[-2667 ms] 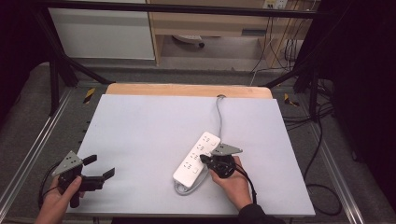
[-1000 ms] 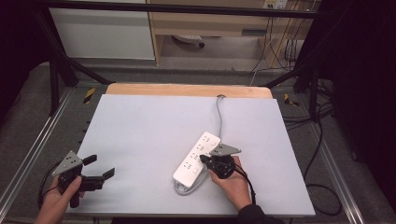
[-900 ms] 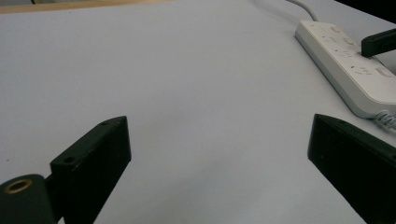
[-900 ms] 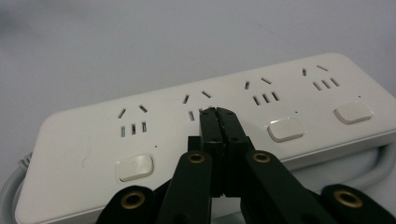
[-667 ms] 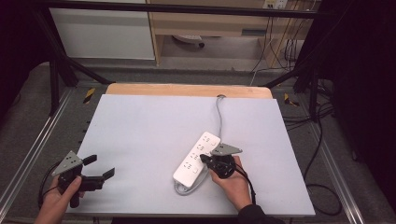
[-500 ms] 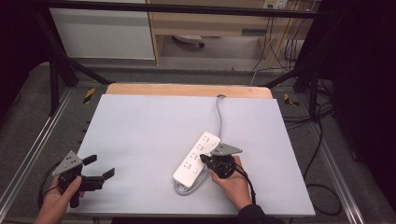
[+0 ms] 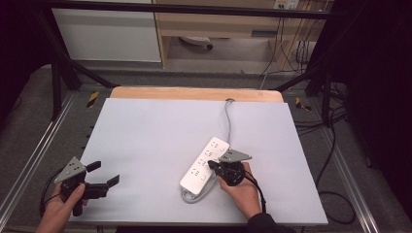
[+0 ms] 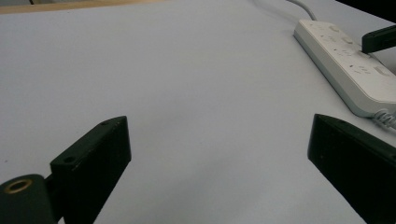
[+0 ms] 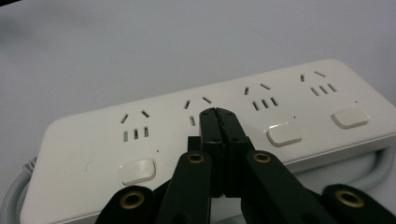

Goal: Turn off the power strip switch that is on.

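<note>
At the near left corner of the pale grey table, the left gripper rests with its jaws spread wide, nothing between them. Near right of centre lies the white power strip, its long axis running from near-left to far-right, its cord leaving toward the far edge. The right gripper, jaws pressed together, tips over the strip's sockets. Beyond, a wooden edge, a dark frame and cables on the floor.
</note>
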